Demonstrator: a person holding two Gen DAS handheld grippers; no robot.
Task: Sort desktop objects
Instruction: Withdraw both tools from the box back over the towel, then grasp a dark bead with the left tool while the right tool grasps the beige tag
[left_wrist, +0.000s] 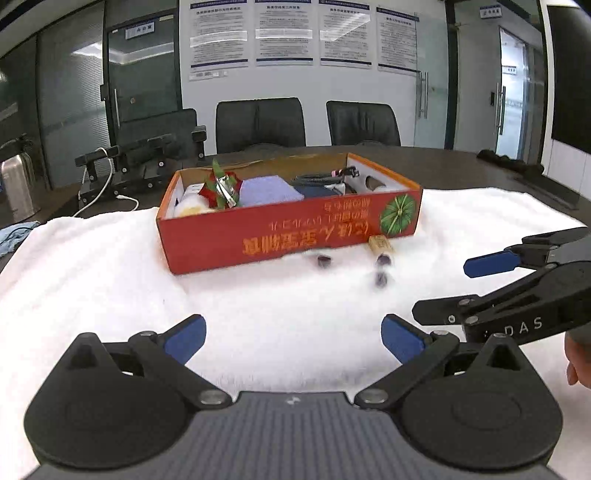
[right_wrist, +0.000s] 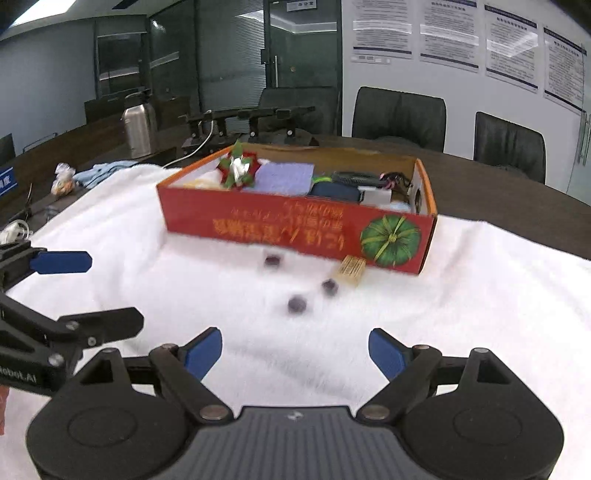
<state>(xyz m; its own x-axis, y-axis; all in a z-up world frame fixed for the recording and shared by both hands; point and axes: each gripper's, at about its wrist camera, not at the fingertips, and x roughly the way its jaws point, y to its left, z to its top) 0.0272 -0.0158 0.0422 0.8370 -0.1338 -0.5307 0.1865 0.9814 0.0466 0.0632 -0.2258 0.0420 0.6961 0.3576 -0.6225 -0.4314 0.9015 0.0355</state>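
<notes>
My left claw (left_wrist: 291, 341) stood released at the bottom of the frame, nothing between its blue pads. My right claw (right_wrist: 295, 352) was the same — wide apart and empty over the white towel (right_wrist: 498, 314). The red box (right_wrist: 295, 225) sat in the middle, already full of things. Just before it lay three small dark pieces (right_wrist: 297, 304) and a wooden stamp (right_wrist: 351, 270) — blurred.
</notes>
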